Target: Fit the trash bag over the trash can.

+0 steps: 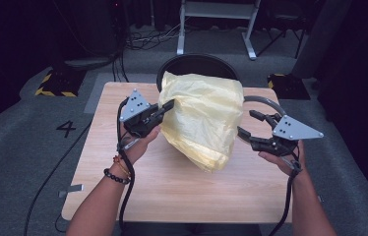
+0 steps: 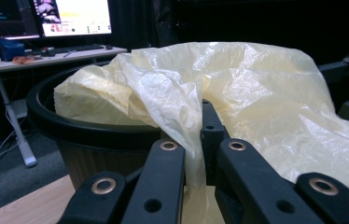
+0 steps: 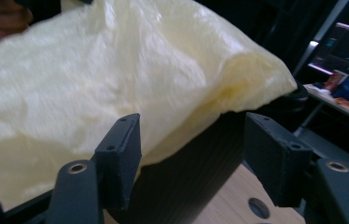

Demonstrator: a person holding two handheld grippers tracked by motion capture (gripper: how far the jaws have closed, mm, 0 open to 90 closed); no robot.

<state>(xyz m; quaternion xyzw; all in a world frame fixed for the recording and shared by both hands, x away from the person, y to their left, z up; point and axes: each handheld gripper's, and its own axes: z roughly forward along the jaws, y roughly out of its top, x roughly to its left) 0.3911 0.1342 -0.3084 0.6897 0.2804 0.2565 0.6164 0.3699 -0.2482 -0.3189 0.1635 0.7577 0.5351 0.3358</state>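
A thin yellow plastic bag (image 1: 201, 118) drapes from the rim of a black bin (image 1: 197, 64) behind the table down onto the wooden tabletop (image 1: 172, 191). My left gripper (image 1: 169, 104) is at the bag's left edge, shut on a fold of the film. In the left gripper view the bag (image 2: 256, 93) runs down between the closed jaws (image 2: 193, 140), with the bin's rim (image 2: 70, 126) just beyond. My right gripper (image 1: 247, 123) stands open to the right of the bag, apart from it. In the right gripper view the bag (image 3: 93, 70) hangs ahead of the spread jaws (image 3: 196, 158).
The bin stands against the table's far edge. A white metal frame (image 1: 216, 24) and loose cables lie on the grey floor behind it, with striped blocks (image 1: 54, 83) at the left. A desk with lit monitors (image 2: 70, 18) stands farther off.
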